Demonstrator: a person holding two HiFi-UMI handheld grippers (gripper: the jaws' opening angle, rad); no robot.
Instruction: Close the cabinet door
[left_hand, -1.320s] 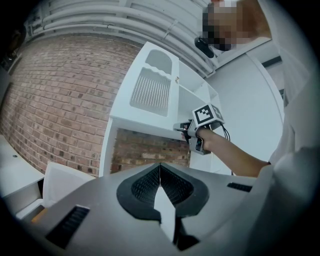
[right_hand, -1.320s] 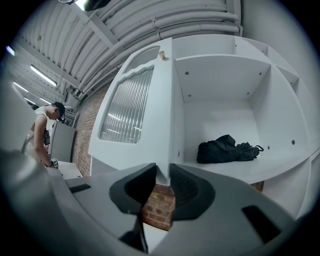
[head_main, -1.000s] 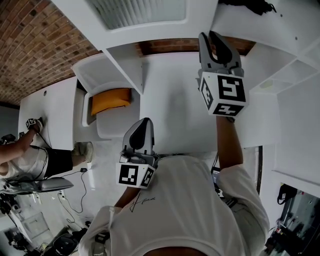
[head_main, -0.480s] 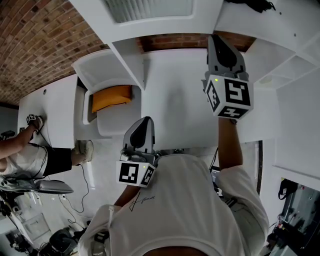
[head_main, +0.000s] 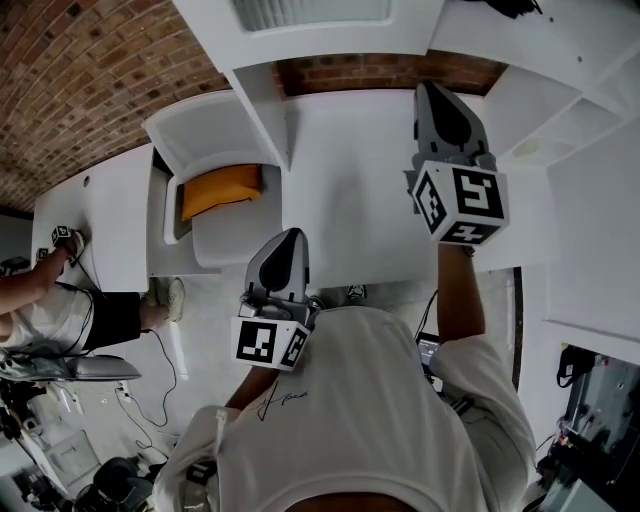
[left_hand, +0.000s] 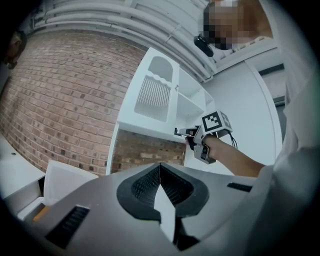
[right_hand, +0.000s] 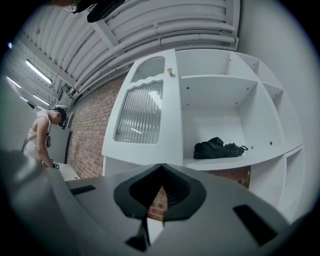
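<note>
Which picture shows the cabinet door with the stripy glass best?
The right gripper view: the cabinet door stands open, big and face-on. The left gripper view shows it smaller; the head view catches only part of it, from below.

person's wearing a white short-sleeve tee (head_main: 360, 420) with a small dark script print (head_main: 285, 402) on the chest. the left gripper (head_main: 288, 240) and right gripper (head_main: 433, 92) are smooth grey shells with black ribbed fingers (left_hand: 145, 185), and each carries a white cube (head_main: 462, 205) with black square markers.
</note>
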